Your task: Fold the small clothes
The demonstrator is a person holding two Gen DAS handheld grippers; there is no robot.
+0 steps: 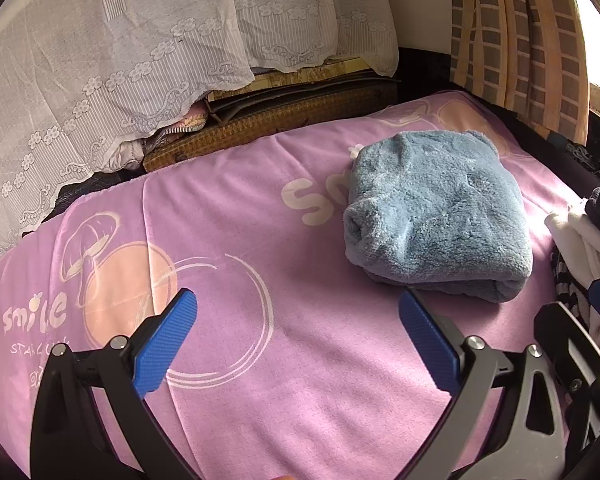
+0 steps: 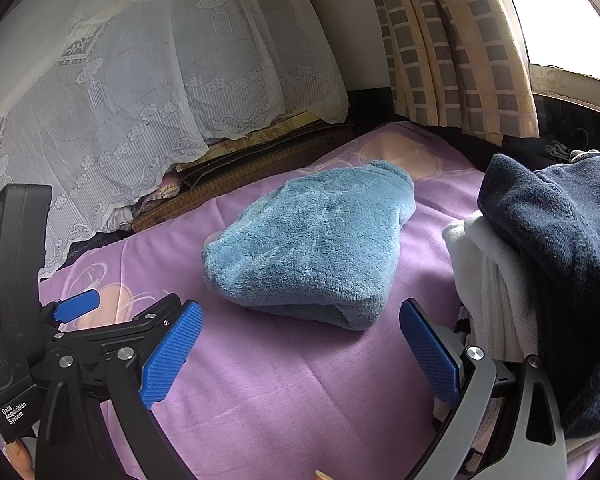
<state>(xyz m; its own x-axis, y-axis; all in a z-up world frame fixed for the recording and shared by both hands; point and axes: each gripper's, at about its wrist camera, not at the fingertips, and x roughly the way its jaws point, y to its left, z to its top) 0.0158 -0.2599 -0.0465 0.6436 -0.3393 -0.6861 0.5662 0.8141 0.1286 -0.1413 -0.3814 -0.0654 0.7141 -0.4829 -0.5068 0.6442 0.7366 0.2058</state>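
Both fingers pairs spread empty, left gripper, right gripper, folded blue fleece, clothes pile cut off right.

Left gripper: black frame, two arms; blue cross-hatch textured pads; silver round screws at pivots.
Right gripper: blue textured pads; arm on one side black, other arm grey metal w/ triangular cut-out; silver screws at joints.
Left unit housing: black box, small lit screen on side; white label "Data Acquisition System" low on body.
Fingertips: person's, at bottom edge of the right wrist view, under housing; no sleeve visible.
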